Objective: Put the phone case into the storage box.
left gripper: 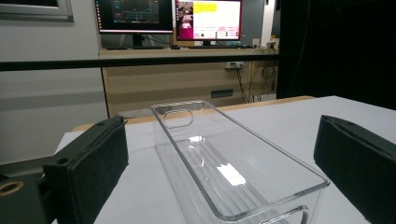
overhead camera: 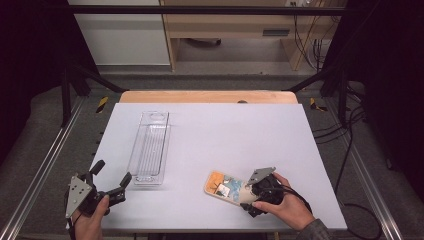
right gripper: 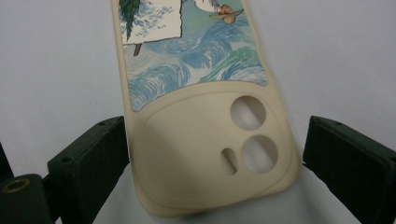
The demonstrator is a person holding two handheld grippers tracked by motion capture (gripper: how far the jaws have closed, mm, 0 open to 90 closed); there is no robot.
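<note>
White table, 1 clear bin (empty), 1 phone case

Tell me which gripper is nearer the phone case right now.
Right. The right gripper has its open jaws either side of the phone case; the left gripper sits across the table, by the clear tray.

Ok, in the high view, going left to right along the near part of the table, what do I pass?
Left hand-held gripper → clear plastic tray → phone case → right hand-held gripper, its jaws open around the case's end.

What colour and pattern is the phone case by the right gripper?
Cream phone case with blue-green swirling painted artwork and an orange end, clearest in the right gripper view.
</note>
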